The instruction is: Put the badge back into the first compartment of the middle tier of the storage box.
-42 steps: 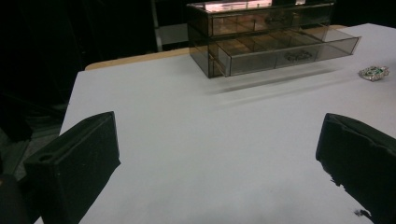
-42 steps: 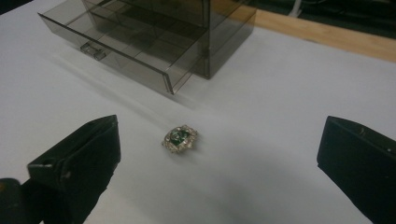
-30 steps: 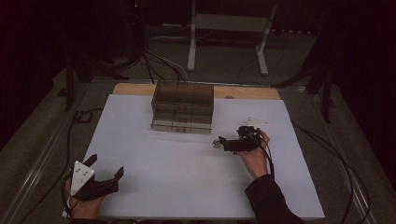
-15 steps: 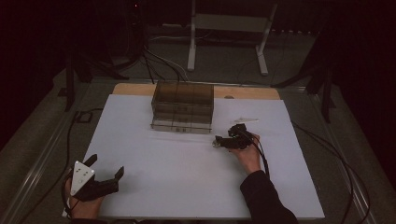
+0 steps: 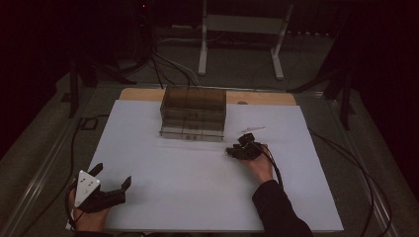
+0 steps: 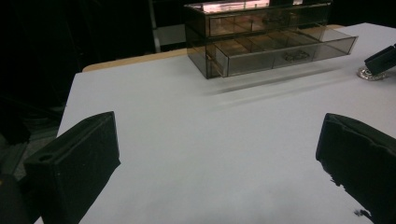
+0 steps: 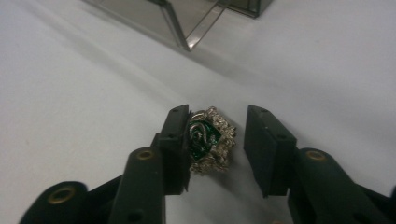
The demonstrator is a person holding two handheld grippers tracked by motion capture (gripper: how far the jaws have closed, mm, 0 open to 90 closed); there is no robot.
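Note:
A small silver brooch [image 7: 208, 141] with a green emblem lies on the white table between the jaws of my right gripper [image 7: 218, 117]. The left jaw touches it and the right jaw stands a little apart, so the gripper is open around it. In the high view my right gripper [image 5: 233, 151] sits low on the table, just right of the smoky clear drawer box [image 5: 193, 113]. The left gripper view catches the brooch [image 6: 368, 73] under that gripper's tip. My left gripper [image 5: 112, 175] rests at the near left corner, jaws wide open [image 6: 219, 140] and holding nothing.
The drawer box [image 6: 266, 42] has its lower drawer pulled out toward me. A thin white strip [image 5: 253, 130] lies on the white table sheet [image 5: 188, 192] behind my right gripper. Cables trail off both table sides, and a white stand [image 5: 242, 22] is beyond the far edge.
My right gripper has slid left and down to the table, bringing its jaws to either side of the brooch. The left gripper has stayed put.

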